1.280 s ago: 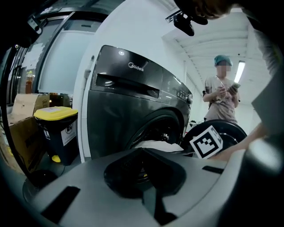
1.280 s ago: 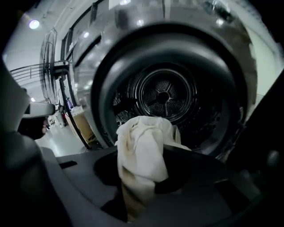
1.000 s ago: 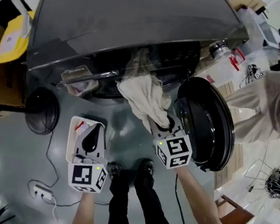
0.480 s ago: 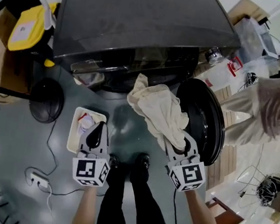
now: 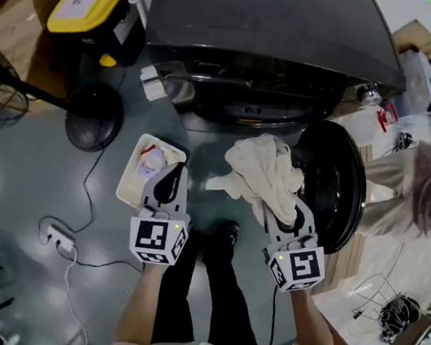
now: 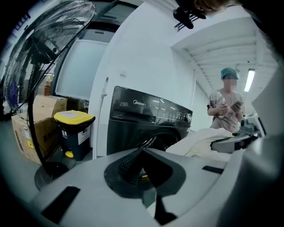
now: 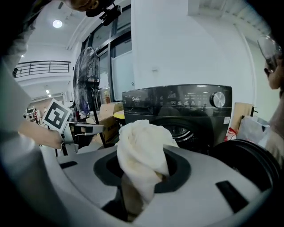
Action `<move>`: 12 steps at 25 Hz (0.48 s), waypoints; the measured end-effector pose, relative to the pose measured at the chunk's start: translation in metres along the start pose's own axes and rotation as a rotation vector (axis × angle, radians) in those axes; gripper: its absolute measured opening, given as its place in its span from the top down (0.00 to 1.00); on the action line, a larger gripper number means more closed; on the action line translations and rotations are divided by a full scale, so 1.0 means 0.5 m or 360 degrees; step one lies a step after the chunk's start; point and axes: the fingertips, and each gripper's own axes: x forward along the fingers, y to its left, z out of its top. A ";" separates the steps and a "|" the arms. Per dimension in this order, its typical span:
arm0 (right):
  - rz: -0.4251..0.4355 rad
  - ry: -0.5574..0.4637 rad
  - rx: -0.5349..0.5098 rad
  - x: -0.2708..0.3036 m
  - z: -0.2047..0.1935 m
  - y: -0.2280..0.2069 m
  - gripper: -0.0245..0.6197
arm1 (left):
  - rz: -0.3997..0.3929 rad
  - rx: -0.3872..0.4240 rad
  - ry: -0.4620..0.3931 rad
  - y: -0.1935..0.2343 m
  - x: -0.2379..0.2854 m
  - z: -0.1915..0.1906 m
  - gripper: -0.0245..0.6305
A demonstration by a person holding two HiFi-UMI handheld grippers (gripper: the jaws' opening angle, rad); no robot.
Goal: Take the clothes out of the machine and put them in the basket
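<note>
The dark front-loading washing machine (image 5: pixel 276 51) stands at the top of the head view, its round door (image 5: pixel 335 193) swung open to the right. A cream cloth (image 5: pixel 265 173) hangs bunched in the air in front of the drum, clear of the machine. My right gripper (image 5: pixel 292 215) is shut on its lower end, and in the right gripper view the cloth (image 7: pixel 142 146) bulges up from between the jaws. My left gripper (image 5: pixel 170 180) is shut and holds nothing, hovering just right of the white basket (image 5: pixel 126 189), which has some small items in it.
A standing fan's round base (image 5: pixel 94 115) and a yellow-lidded bin (image 5: pixel 92 3) are at the left of the machine. A power strip (image 5: pixel 57 239) with its cable lies on the grey floor. A second person (image 5: pixel 423 184) stands beyond the open door.
The right gripper has pulled the cloth back and up, so it has come fully out of the drum opening. The left gripper has risen a little and stays beside the basket.
</note>
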 end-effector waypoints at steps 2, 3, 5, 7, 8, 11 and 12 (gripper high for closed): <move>0.0065 -0.0001 -0.0024 0.022 0.005 0.038 0.74 | 0.0048 -0.0018 0.0007 0.031 -0.023 -0.013 0.93; 0.0103 -0.0004 -0.0036 0.036 0.007 0.060 0.74 | 0.0081 -0.0029 0.0012 0.052 -0.035 -0.019 0.94; 0.0183 -0.0009 -0.0068 0.063 0.009 0.108 0.74 | 0.0160 -0.0048 0.0020 0.100 -0.061 -0.032 0.93; 0.0279 -0.0007 -0.0107 0.088 0.009 0.159 0.74 | 0.0252 -0.0074 0.0017 0.149 -0.092 -0.045 0.93; 0.0330 -0.0004 -0.0125 0.099 0.009 0.183 0.74 | 0.0302 -0.0089 0.0014 0.172 -0.108 -0.052 0.93; 0.0462 0.0002 -0.0160 0.126 0.007 0.251 0.74 | 0.0427 -0.0128 -0.0007 0.230 -0.156 -0.064 0.94; 0.0499 -0.0001 -0.0169 0.136 0.008 0.274 0.74 | 0.0460 -0.0133 -0.0015 0.247 -0.172 -0.065 0.93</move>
